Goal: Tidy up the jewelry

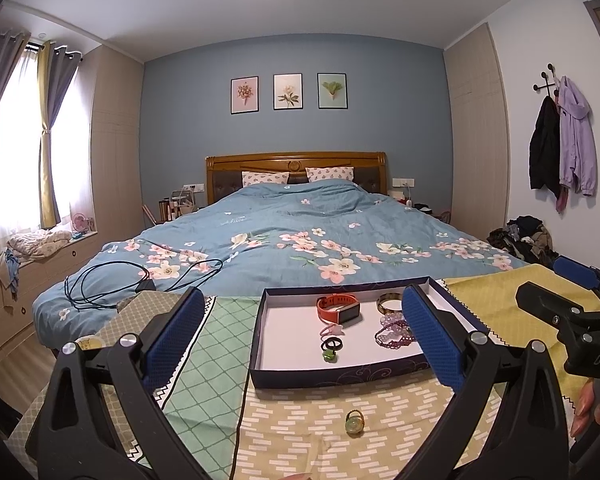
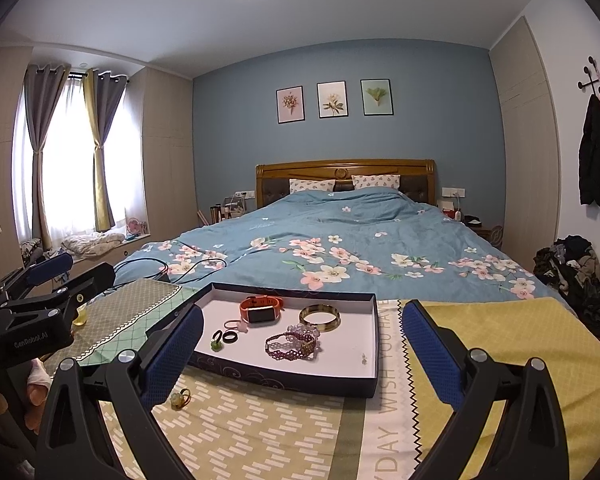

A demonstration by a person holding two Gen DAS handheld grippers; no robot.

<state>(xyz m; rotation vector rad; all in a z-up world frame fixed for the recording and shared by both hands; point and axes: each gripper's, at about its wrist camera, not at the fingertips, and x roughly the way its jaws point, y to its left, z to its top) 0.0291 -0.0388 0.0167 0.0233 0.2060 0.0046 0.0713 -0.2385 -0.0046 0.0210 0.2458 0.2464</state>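
I hold both grippers, left point(image 1: 300, 332) and right point(image 2: 300, 350), spread wide and empty; a ring point(image 1: 354, 427) lies on the cloth point(image 1: 300, 440) just outside the tray's point(image 1: 256, 344) near edge.

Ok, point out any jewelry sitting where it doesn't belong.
One gold ring with a green stone lies on the patterned cloth just in front of the tray, outside it. The watch, bangle and beaded bracelets are all inside.

- Left gripper point(image 1: 300, 334) — jaws spread wide, nothing between them.
- Right gripper point(image 2: 300, 354) — jaws spread wide too, level alongside the left.
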